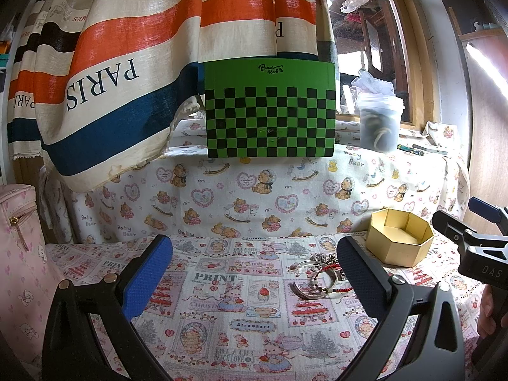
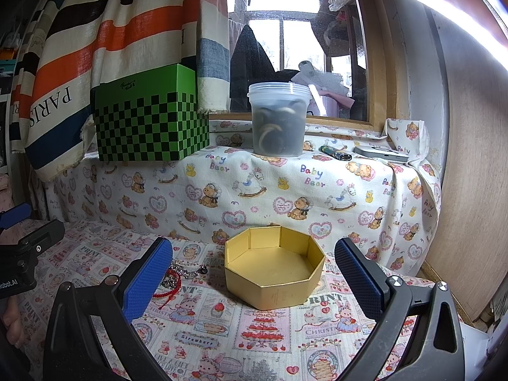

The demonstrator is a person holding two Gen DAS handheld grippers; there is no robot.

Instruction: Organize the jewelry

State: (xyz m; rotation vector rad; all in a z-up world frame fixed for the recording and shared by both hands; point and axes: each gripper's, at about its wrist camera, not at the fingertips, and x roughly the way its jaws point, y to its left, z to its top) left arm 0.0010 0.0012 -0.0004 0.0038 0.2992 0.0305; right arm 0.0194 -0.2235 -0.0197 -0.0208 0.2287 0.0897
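Note:
A small pile of jewelry [image 1: 320, 274] lies on the patterned cloth: silver rings, a silver chain and a red beaded bracelet. It sits just left of my left gripper's right finger. In the right wrist view the jewelry [image 2: 177, 274] shows beside the left finger, partly hidden. An empty gold octagonal box [image 1: 399, 241] stands right of the pile; it fills the middle of the right wrist view [image 2: 274, 266]. My left gripper [image 1: 254, 273] is open and empty. My right gripper [image 2: 254, 273] is open and empty, with the box between its fingers, farther off.
A green checkered box [image 1: 270, 111] and a lidded plastic tub [image 2: 277, 119] stand on the raised ledge behind. A lighter [image 2: 335, 153] and a flat silver device [image 2: 381, 154] lie on the ledge at right. A striped curtain [image 1: 127, 63] hangs at left. A pink bag [image 1: 19, 238] stands at far left.

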